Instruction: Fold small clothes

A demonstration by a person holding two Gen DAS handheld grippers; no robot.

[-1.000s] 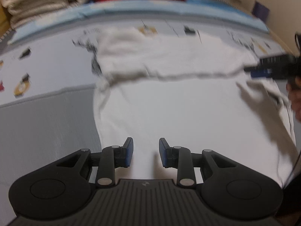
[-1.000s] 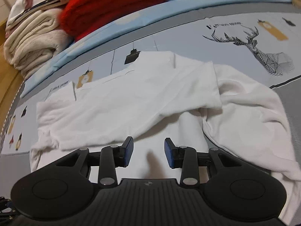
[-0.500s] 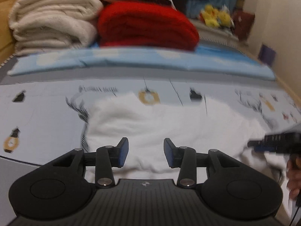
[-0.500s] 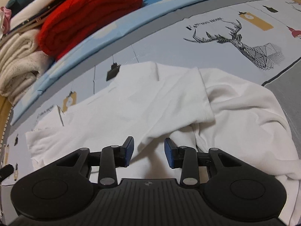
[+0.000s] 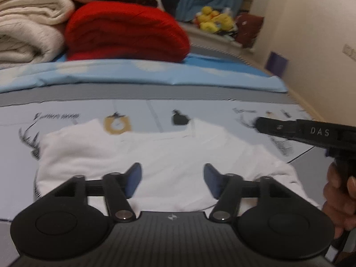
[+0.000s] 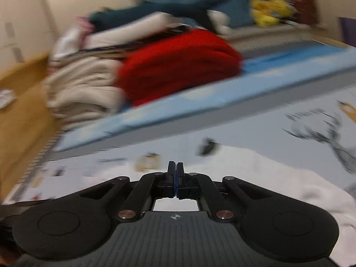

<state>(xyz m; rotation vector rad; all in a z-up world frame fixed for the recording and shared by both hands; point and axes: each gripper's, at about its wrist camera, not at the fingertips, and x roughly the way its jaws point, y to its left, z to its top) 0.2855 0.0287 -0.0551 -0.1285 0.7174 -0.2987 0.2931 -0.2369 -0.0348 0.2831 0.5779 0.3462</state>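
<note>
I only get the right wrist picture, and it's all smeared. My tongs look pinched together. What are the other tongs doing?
Observer: The left tongs have just been opening. They stand open over the white garment with nothing between them.
Operator: Did my pinched ones catch the garment?
Observer: The left wrist view shows the right tongs, just closed, in the air over the garment's right end. Nothing hangs from their tip.
Operator: What holds them up there?
Observer: A hand grips their handle at the right edge of that view.
</note>
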